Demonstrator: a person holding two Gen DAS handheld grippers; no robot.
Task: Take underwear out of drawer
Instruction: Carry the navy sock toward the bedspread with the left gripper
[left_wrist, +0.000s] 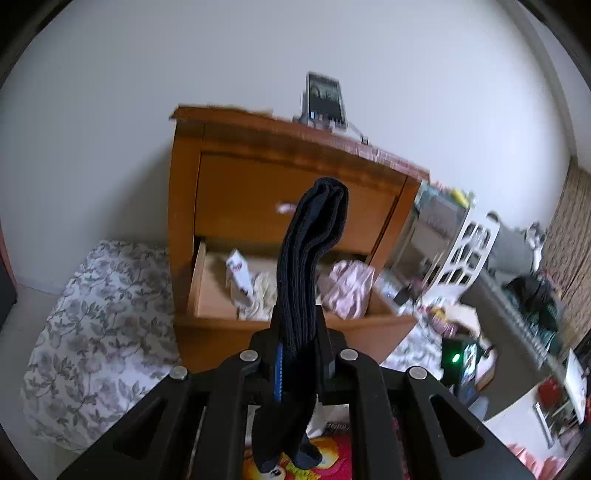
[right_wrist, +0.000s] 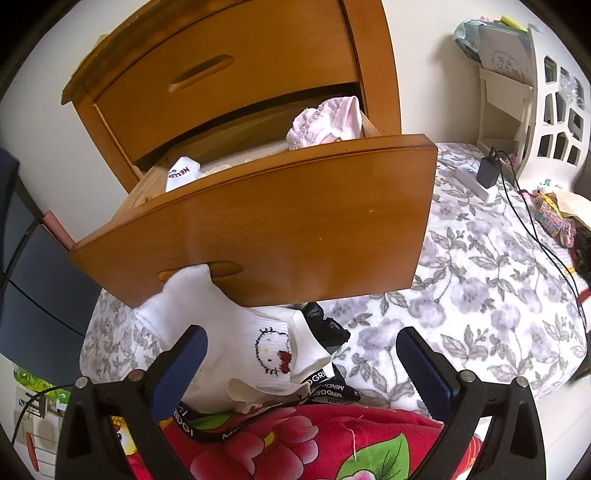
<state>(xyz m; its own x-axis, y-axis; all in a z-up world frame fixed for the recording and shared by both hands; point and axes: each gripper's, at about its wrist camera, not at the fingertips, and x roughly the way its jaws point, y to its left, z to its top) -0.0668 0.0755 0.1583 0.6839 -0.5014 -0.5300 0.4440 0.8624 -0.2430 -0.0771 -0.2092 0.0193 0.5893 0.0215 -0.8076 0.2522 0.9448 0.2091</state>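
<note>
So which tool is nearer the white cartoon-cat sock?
Right. The right tool stands open just above the white cartoon-cat sock, which lies between its fingers; the left tool, clamping a folded dark garment, is back from the drawer.

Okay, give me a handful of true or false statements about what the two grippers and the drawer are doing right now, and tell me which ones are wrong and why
1. The left gripper is shut on a dark folded garment. True.
2. The right gripper is clamped on the white sock. False: its jaws stand open, with the sock lying loose between and below them.
3. The lower drawer is pulled out. True.
4. The drawer has been emptied. False: a pink garment and a white printed item are still inside.
5. The upper drawer is open too. False: it is closed, flush with the cabinet front.
</note>
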